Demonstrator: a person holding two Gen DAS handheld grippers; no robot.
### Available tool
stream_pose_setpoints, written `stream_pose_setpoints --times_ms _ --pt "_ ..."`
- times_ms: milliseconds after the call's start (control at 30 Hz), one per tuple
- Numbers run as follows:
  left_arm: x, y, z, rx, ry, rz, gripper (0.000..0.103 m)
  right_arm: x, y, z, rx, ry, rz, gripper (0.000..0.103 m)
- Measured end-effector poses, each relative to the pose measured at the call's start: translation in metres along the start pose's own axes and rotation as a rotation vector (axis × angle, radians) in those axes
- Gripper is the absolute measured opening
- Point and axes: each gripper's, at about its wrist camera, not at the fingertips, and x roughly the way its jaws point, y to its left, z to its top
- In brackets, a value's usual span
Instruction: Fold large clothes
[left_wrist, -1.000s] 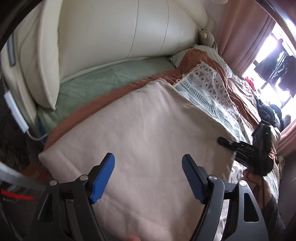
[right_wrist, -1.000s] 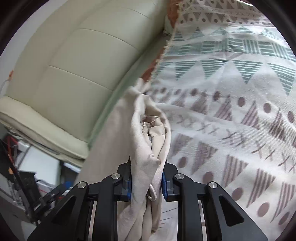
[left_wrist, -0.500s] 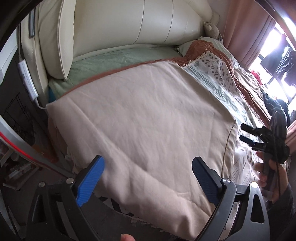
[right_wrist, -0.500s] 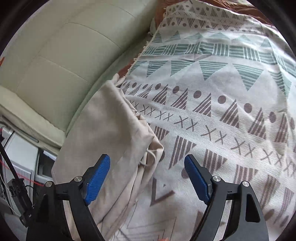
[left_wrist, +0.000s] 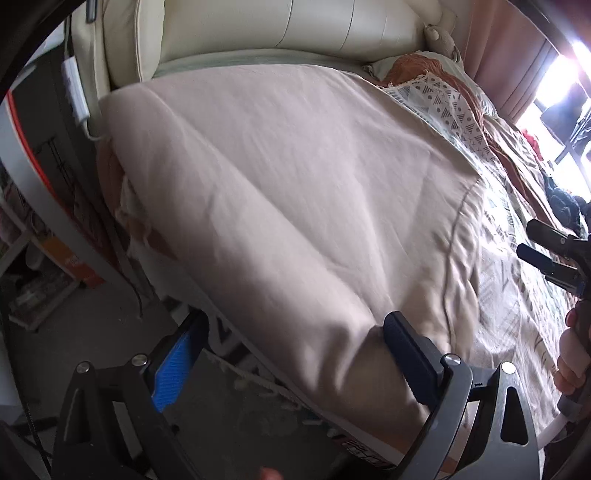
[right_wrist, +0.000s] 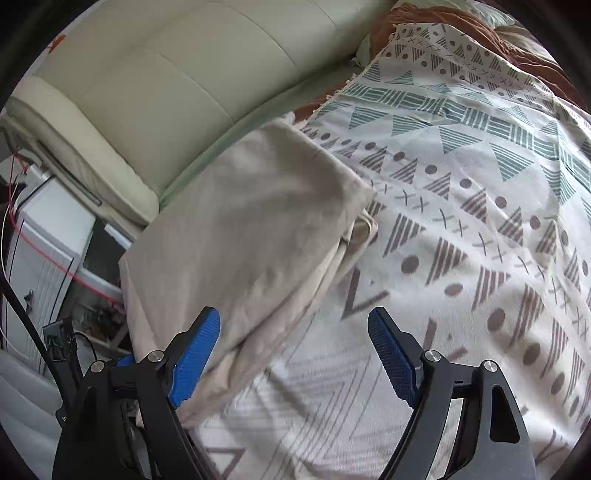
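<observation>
Bedroom scene, with a bed (right_wrist: 480, 258) under a patterned throw and a cream padded headboard (left_wrist: 314, 26) serving as the landmark. Beige garment (left_wrist: 295, 206): folded into a broad panel, lying on the bed just below the headboard, its outer side drooping over the bed's edge toward the floor; in the right wrist view its layered edges (right_wrist: 332, 266) sit unevenly stacked on the side away from the headboard. Left gripper (left_wrist: 291, 354): jaws spread wide at the overhanging corner farthest from the headboard, one pad touching or just beside the cloth, the other over the floor gap; nothing is pinched. Right gripper (right_wrist: 295, 350): jaws spread, empty, poised over the throw beside the garment's near edge, clear of the cloth; a hand (left_wrist: 572, 354) carries it at the left view's margin.

Risks, as a judgement: the next fold seems to need a grip on the hanging edge. Should the left jaws close on only the top layer, the lower layers would lag and the fold would skew. The overhang could drag the panel off the bed if lifted from one side alone. The throw's fringe lies close beneath and might be caught along with the garment.
</observation>
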Motion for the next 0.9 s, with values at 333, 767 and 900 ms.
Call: stream_pose_setpoints --times_ms 333,767,900 --pt "-0.014 -0.027 -0.032 0.007 -0.016 -0.046 0.097 -0.053 0.0 -0.035 -0.009 -0.065 -0.063 0.081" --pt "-0.11 -0.076 -0.037 0.103 -0.184 0.003 0.094 -0.154 0.008 -0.073 -0.068 -0.159 -0.151 0.084" --pt "-0.147 -0.091 -0.041 0.122 -0.254 -0.009 0.101 -0.188 0.012 -0.089 -0.077 -0.213 -0.191 0.086"
